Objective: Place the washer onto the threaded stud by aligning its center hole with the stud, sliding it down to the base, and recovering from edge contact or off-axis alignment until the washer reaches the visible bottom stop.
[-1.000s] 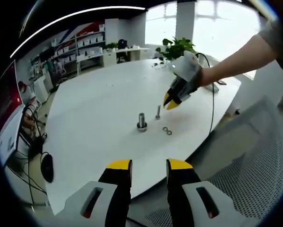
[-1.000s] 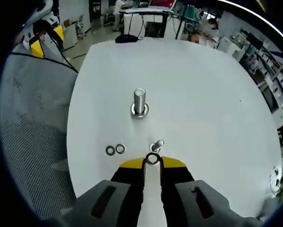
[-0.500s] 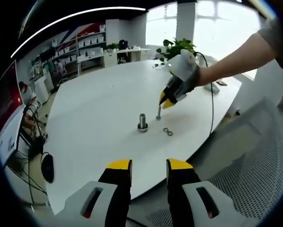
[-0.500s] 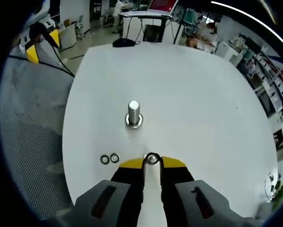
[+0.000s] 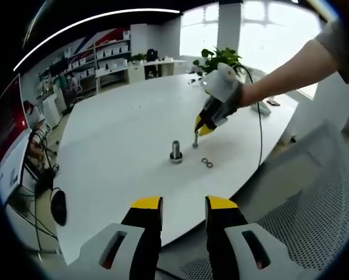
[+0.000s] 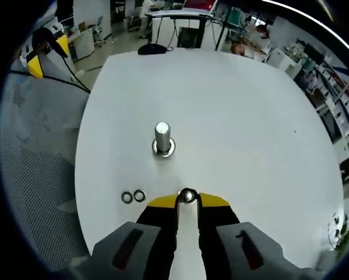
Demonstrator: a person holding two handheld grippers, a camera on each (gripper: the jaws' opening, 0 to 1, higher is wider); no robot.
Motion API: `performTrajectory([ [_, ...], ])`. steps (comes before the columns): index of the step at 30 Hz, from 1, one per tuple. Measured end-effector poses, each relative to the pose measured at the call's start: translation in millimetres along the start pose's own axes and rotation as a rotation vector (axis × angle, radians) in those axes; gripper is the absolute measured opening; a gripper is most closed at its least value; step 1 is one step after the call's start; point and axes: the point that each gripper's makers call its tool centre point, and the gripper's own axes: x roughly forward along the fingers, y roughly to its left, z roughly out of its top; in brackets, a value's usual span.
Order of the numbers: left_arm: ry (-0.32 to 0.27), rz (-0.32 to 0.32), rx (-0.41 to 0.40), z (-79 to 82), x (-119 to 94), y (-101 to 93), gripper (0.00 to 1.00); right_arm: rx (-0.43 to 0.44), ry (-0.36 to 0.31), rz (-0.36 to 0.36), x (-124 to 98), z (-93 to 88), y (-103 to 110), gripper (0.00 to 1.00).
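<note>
A small silver washer (image 6: 187,195) is pinched at the tips of my right gripper (image 6: 187,202), which is shut on it. In the left gripper view that right gripper (image 5: 202,127) hangs right above the thin threaded stud (image 5: 195,140) on the white table (image 5: 122,128). In the right gripper view the stud is hidden under the washer and jaw tips. A thicker bolt (image 6: 162,139) stands upright just beyond, also visible as the bolt (image 5: 175,151). My left gripper (image 5: 183,204) is open and holds nothing, off the table's near edge.
Two spare washers (image 5: 207,163) lie beside the stud; the same spare washers (image 6: 133,196) sit left of my right jaws. A mesh chair (image 5: 314,204) stands by the table edge. A potted plant (image 5: 218,58) and a cable (image 5: 260,134) are at the far side.
My right gripper has carried the washer over the thin stud, which showed ahead of the tips before and is now hidden beneath them. The left gripper has stayed still.
</note>
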Motion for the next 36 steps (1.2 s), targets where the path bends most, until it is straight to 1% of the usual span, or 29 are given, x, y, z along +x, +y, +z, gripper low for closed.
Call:
performTrajectory([
  [5, 0.011, -0.005, 0.003, -1.8, 0.7, -1.0, 0.27, 0.009, 0.017, 0.014, 8.5, -2.1, -1.0, 0.14],
  [9, 0.008, -0.006, -0.001, -1.4, 0.3, -1.3, 0.27, 0.010, 0.032, 0.022, 16.4, -4.3, 0.2, 0.14],
  [12, 0.014, -0.011, -0.002, -2.5, 0.9, -1.8, 0.27, 0.017, 0.047, 0.029, 25.1, -9.0, 1.7, 0.14],
  [16, 0.021, -0.013, 0.000, -3.7, 1.6, -2.7, 0.27, 0.011, 0.067, 0.040, 32.7, -12.8, 4.6, 0.14],
  [21, 0.023, -0.015, -0.004, -4.7, 2.2, -2.2, 0.27, 0.024, 0.084, 0.047, 40.2, -18.3, 4.3, 0.14],
  [24, 0.024, -0.016, -0.004, -4.6, 2.2, -2.5, 0.27, 0.023, 0.087, 0.046, 39.2, -17.5, 8.2, 0.14],
  [26, 0.022, -0.016, -0.006, -4.3, 2.1, -2.2, 0.27, 0.011, 0.081, 0.043, 41.1, -16.9, 6.2, 0.14],
  [31, 0.026, -0.014, -0.007, -5.1, 2.3, -1.4, 0.27, 0.019, 0.077, 0.045, 41.8, -15.3, 5.7, 0.15],
  [36, 0.031, -0.013, -0.010, -5.6, 2.3, -1.3, 0.27, 0.019, 0.075, 0.034, 40.8, -17.7, 4.6, 0.17],
])
